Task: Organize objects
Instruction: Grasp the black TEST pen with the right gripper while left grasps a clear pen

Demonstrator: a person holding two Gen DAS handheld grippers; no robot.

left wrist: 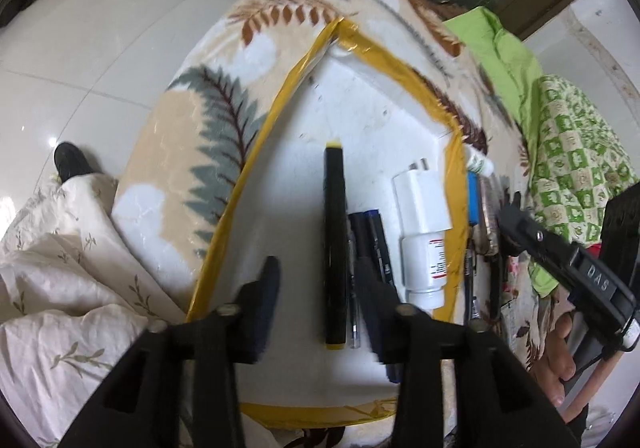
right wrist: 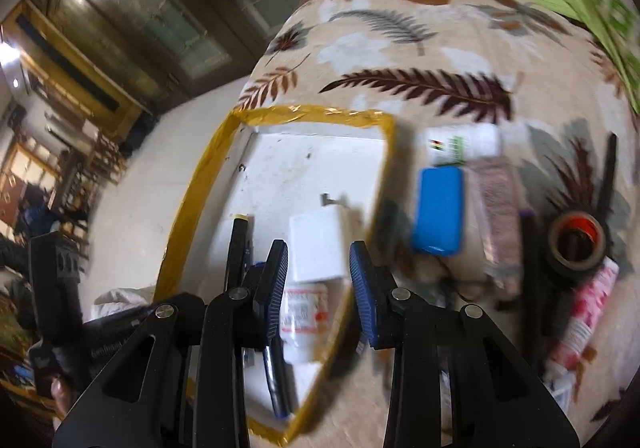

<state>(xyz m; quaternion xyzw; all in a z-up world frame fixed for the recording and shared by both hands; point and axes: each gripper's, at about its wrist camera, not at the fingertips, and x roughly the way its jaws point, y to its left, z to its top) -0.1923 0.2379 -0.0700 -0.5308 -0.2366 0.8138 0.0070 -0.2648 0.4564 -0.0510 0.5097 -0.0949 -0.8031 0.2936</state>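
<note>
Yellow tape edges a white tray (left wrist: 360,104) lying on a leaf-patterned blanket (left wrist: 168,136). From the left wrist view, the left gripper (left wrist: 316,284) hangs over the tray with fingers spread, holding nothing; inside the tray lie a black marker (left wrist: 335,240), darker pens (left wrist: 370,244), a white charger (left wrist: 422,204) and a white bottle (left wrist: 424,268). From the right wrist view, the right gripper (right wrist: 319,288) is also spread and empty above the bottle (right wrist: 304,316). Only this view shows what waits outside the tray's right edge: a blue case (right wrist: 438,208), a tape roll (right wrist: 576,244) and a pink tube (right wrist: 584,320). Blur suggests motion; a hasty reach might clip the tray's rim or scatter the pens.
</note>
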